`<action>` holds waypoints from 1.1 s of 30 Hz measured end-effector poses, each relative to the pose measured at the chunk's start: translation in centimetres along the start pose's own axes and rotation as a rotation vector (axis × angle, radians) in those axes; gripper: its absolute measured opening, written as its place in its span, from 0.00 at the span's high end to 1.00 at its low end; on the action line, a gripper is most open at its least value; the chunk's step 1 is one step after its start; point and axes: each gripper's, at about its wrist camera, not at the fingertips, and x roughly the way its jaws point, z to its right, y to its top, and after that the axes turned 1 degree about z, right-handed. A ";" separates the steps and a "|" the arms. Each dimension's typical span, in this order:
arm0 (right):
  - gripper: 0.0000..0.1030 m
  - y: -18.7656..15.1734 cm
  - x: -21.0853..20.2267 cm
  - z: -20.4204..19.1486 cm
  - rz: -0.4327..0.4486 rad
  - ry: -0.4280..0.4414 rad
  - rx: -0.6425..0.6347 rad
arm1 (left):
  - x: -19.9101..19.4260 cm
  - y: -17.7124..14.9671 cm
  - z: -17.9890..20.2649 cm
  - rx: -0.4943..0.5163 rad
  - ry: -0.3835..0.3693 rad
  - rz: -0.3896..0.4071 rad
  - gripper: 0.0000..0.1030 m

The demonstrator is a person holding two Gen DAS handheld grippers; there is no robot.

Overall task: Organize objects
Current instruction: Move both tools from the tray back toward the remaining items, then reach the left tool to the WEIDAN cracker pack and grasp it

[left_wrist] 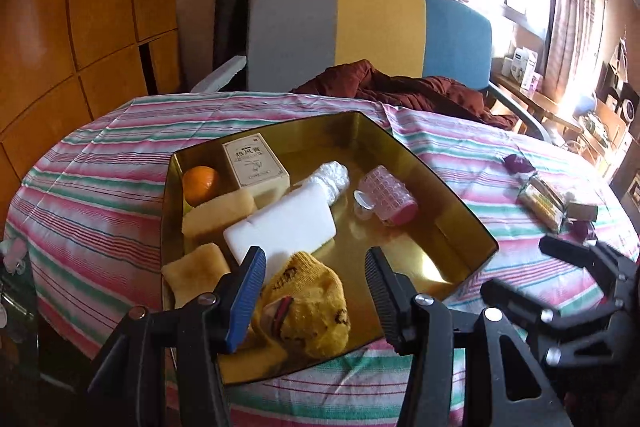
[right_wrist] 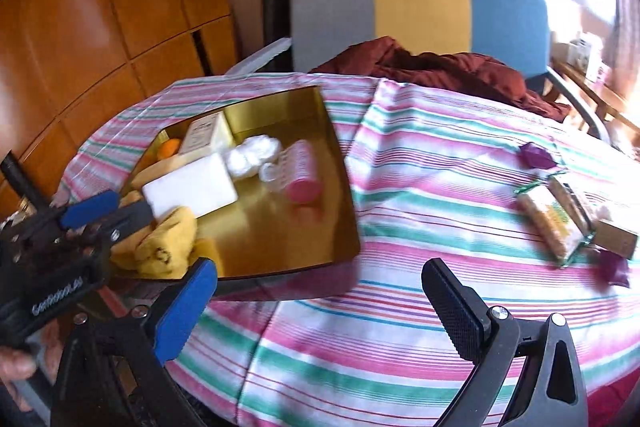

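Observation:
A gold tray (left_wrist: 400, 259) sits on the striped tablecloth and holds an orange (left_wrist: 201, 183), a beige box (left_wrist: 256, 161), a white sponge (left_wrist: 280, 227), yellow sponges, a white roll (left_wrist: 330, 179) and a pink hair roller (left_wrist: 388, 195). A yellow sock (left_wrist: 308, 307) lies at the tray's near edge, between the fingers of my left gripper (left_wrist: 316, 291), which is open and not squeezing it. My right gripper (right_wrist: 320, 307) is open over bare cloth to the right of the tray (right_wrist: 272, 227). Further right lie a snack pack (right_wrist: 552, 223), a small brown box (right_wrist: 616, 237) and two purple candies (right_wrist: 534, 155).
Behind the table stands a chair (left_wrist: 380, 27) with a grey, yellow and blue back, and a maroon jacket (left_wrist: 404, 87) lies on its seat. Wooden cabinets (left_wrist: 80, 27) fill the left. A curtained window and a cluttered desk (left_wrist: 600, 115) are at the right.

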 end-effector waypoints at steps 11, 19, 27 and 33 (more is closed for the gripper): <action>0.00 1.7 -1.7 6.2 0.036 -0.169 0.050 | -0.2 -0.6 1.9 0.062 -0.016 -0.008 0.49; 0.00 3.8 -3.7 12.2 0.091 -0.327 0.040 | -0.6 -0.7 3.2 0.113 -0.016 0.000 0.49; 0.00 3.7 -5.3 22.9 0.114 -0.496 0.267 | -0.8 -0.2 5.4 0.183 -0.030 0.007 0.49; 0.00 2.5 -6.0 25.7 0.118 -0.399 0.467 | -0.8 0.1 7.9 0.244 -0.052 0.003 0.49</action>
